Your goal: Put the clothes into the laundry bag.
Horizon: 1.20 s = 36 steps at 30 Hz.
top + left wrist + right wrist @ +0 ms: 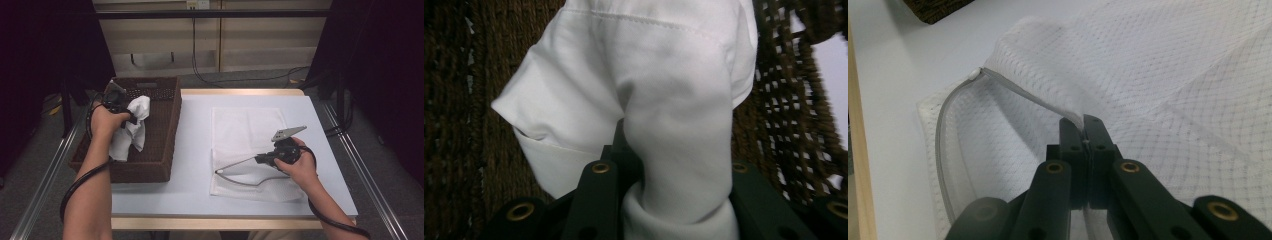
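A white mesh laundry bag [247, 145] lies flat on the pale table, its zippered mouth toward the front. My right gripper [260, 160] is shut on the upper zipper edge [1048, 107] and lifts it, so the mouth [240, 172] gapes. A white garment [132, 127] hangs over the brown woven basket [165, 125] at the left, and my left gripper [131, 119] is shut on it. In the left gripper view the garment [659, 110] bunches between the jaws, with basket weave behind it.
The basket stands at the table's left edge, partly past it. Metal rails [367, 175] run along both sides of the table. Bare table surface [192, 150] lies between basket and bag. Cables [240, 80] trail on the floor behind.
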Tool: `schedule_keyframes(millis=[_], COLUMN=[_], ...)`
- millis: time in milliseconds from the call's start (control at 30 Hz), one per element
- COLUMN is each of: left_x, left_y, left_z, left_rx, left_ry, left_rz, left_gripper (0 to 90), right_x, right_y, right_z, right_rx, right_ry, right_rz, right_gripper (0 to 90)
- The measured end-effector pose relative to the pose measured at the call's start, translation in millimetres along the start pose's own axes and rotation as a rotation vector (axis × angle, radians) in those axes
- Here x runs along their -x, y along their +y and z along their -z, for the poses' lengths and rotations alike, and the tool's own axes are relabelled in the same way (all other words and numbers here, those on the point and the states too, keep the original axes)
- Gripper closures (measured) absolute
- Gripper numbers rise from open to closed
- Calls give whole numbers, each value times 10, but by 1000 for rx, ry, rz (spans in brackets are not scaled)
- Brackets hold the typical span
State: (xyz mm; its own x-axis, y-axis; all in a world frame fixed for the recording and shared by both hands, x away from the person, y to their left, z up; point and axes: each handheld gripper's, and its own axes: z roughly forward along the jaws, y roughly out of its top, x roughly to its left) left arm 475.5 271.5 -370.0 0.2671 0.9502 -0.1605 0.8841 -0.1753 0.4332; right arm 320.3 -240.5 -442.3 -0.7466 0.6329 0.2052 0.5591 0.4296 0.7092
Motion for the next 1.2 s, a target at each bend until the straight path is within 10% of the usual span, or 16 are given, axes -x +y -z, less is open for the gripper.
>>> schedule_keyframes(millis=[533,1200], left_x=[206,46], left_y=[125,126], left_z=[453,-563], left_rx=[29,-27], left_ry=[-41,81], left_rz=[-19,-40], left_gripper=[722,648], right_x=[-20,-9], right_y=[-4,-3], right_z=[10,-12], right_rx=[6,-1], right_ry=[-11,5], right_rz=[9,14], right_gripper=[899,899])
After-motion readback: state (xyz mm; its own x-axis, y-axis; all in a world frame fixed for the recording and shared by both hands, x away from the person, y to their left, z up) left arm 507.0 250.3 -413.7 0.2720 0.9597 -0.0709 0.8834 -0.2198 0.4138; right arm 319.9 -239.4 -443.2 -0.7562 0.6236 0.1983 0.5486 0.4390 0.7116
